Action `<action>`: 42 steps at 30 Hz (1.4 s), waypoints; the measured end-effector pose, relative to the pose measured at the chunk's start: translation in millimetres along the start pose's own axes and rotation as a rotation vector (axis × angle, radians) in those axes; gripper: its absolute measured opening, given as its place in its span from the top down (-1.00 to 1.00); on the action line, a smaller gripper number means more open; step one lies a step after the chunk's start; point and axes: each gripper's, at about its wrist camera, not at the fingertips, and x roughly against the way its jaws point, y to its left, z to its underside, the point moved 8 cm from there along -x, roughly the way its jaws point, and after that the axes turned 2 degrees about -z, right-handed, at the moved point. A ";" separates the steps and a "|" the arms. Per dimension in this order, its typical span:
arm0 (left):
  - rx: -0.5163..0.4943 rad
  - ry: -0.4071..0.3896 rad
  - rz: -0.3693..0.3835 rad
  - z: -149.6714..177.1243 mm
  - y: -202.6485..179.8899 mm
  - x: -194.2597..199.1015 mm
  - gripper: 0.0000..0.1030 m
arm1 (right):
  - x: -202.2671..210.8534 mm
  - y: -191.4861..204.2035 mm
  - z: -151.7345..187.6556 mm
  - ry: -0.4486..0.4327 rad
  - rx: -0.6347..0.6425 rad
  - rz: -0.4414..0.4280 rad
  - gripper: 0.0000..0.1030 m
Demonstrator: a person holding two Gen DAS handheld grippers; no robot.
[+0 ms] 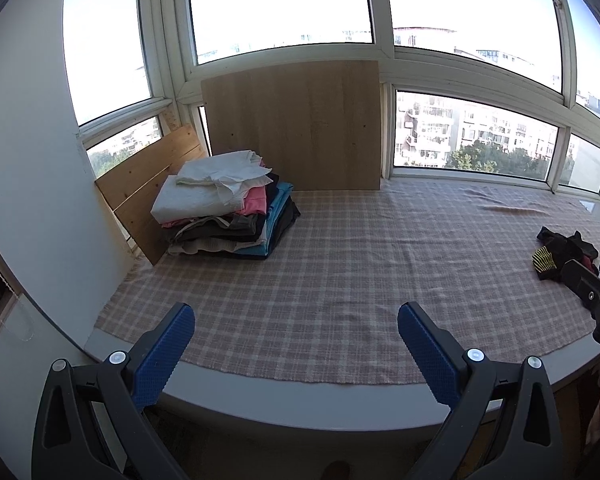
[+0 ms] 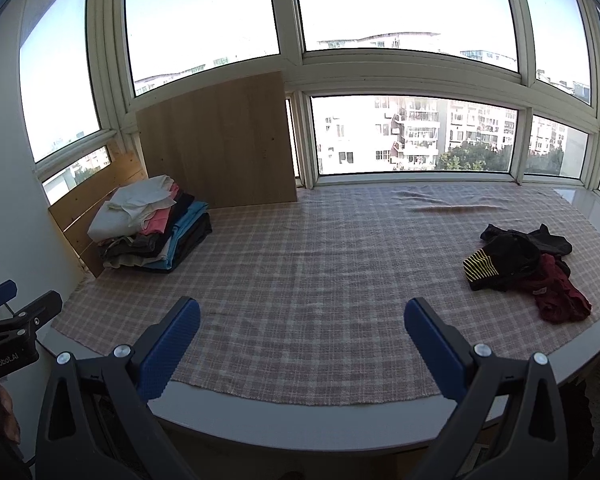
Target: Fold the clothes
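A stack of folded clothes [image 1: 224, 208] with a white garment on top sits at the back left of the checked cloth; it also shows in the right wrist view [image 2: 148, 228]. A crumpled heap of black, yellow-striped and dark red clothes [image 2: 524, 268] lies at the right; it also shows in the left wrist view [image 1: 560, 254]. My left gripper [image 1: 296, 320] is open and empty above the near edge of the cloth. My right gripper [image 2: 302, 316] is open and empty, left of the heap.
A pink checked cloth [image 1: 340, 264] covers the window ledge. Two wooden boards [image 1: 292, 128] lean against the windows behind the stack. The ledge's grey front edge [image 2: 300, 420] curves below the grippers. The other gripper shows at each view's side [image 1: 592, 292] [image 2: 16, 320].
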 end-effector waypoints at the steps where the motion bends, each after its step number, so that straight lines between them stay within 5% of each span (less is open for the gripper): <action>1: -0.003 -0.004 0.001 -0.7 -1.4 0.0 -0.99 | 0.6 0.8 -0.6 -0.006 0.000 0.000 -1.00; 18: -0.025 -0.077 0.019 -25.6 -12.2 -24.2 -0.98 | -23.1 -4.1 -14.0 -0.018 -0.013 0.012 -1.00; 23: -0.036 -0.055 0.101 -34.5 -21.1 -37.4 -0.93 | -36.7 -7.3 -22.7 -0.013 -0.047 0.012 -1.00; 28: -0.003 -0.096 0.094 -50.2 -13.2 -52.4 -0.93 | -50.2 -4.0 -30.4 -0.008 -0.052 0.013 -1.00; 42: -0.014 -0.045 0.143 -74.2 -23.3 -101.1 -0.94 | -80.1 2.4 -54.3 -0.010 -0.030 0.046 -1.00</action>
